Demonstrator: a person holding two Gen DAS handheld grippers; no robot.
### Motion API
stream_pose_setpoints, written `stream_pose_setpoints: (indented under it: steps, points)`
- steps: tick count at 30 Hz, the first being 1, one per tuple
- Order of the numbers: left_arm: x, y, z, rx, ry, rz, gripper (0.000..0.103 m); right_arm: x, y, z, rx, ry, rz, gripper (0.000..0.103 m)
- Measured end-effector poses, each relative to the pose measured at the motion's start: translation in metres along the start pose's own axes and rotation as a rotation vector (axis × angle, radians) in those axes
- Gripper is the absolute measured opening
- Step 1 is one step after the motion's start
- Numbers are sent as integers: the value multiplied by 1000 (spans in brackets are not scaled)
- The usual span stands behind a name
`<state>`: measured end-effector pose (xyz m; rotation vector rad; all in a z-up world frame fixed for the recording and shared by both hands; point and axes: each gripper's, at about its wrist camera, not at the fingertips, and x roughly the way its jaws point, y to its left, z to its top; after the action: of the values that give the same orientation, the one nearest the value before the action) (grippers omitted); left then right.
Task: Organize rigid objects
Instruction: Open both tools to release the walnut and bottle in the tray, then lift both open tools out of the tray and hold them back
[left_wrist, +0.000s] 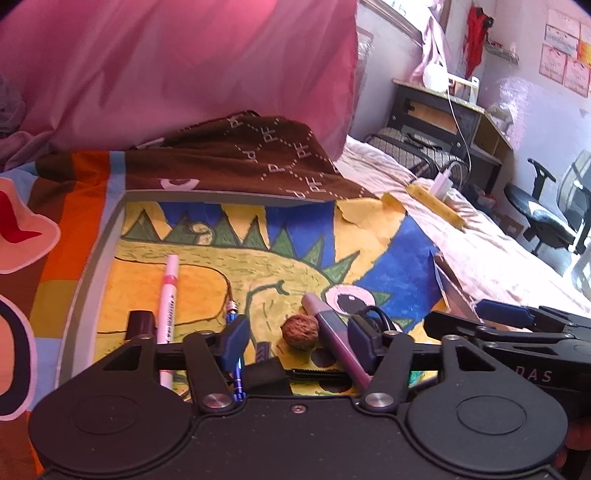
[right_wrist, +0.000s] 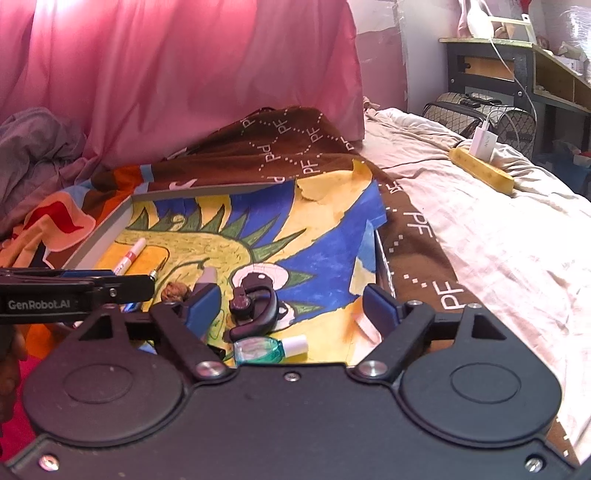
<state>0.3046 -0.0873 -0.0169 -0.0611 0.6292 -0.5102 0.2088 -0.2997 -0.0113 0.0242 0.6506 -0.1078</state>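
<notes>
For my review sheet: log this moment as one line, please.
left gripper: open, above walnut | right gripper: open, above black clip | tray: pens, small bottle loose

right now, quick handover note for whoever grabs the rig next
Left tongs: open, empty, low over the walnut.
Right tongs: open, empty, over the black clip.
All loose on the painted tray: white marker, purple pen, blue pen, small green bottle.
Done: nothing looks grouped.
Left: all the sorting.
</notes>
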Motion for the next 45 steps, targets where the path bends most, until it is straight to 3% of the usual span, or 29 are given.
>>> stream_pose_setpoints:
  steps: [2, 6, 22, 45]
  points:
    - [-5, 2, 2, -9, -12, 9, 68, -5, -1, 3, 5, -11, 4, 83]
    - [-18, 3, 3, -18, -46, 41, 81, -18, -1, 9, 13, -40, 11, 97]
    - [-91, -7, -10, -67, -172, 151, 102, -92, 0, 17, 56, -102, 46, 102]
    - [-176, -25, -66, -139, -142, 262, 102, -206, 12, -31, 66, -86, 43, 102]
